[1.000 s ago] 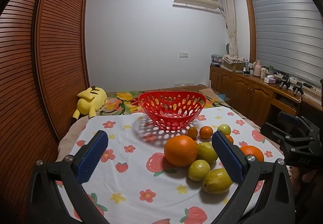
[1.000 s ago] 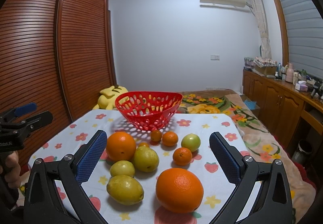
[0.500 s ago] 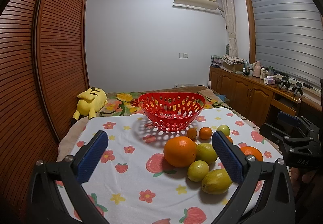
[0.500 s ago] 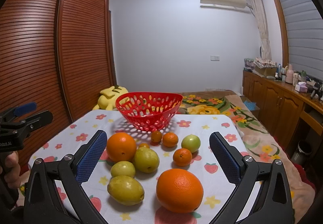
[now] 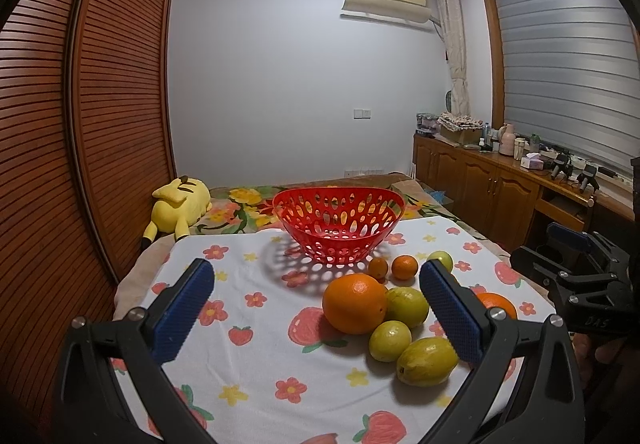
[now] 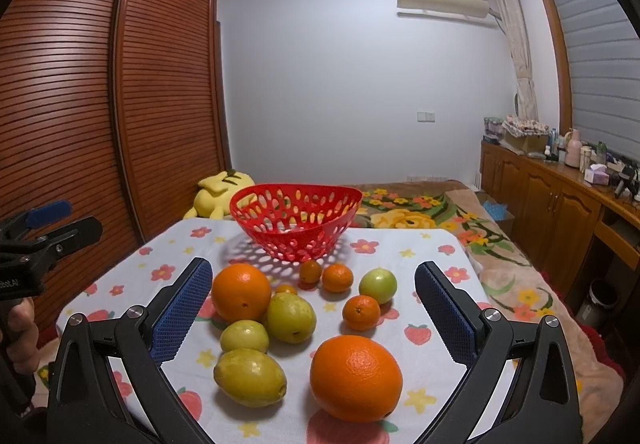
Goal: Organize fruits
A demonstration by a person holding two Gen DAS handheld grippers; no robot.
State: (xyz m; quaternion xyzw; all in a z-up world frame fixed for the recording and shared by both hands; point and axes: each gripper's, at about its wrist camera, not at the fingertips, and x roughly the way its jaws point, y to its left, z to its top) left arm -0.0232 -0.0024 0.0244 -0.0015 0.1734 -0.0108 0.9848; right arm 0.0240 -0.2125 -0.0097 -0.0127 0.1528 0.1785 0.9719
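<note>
Both your tongs, left tongs (image 5: 316,308) and right tongs (image 6: 314,308), are wide and hold nothing. The big orange (image 6: 356,378) is round and may roll; pinch its middle.

A table is carrying a white cloth (image 6: 420,244) with printed flowers and strawberries. On the cloth a red basket (image 6: 296,220) is standing, and before it oranges (image 6: 356,378), small tangerines (image 6: 338,277) and yellow-green fruits (image 6: 290,317) are lying close together.
</note>
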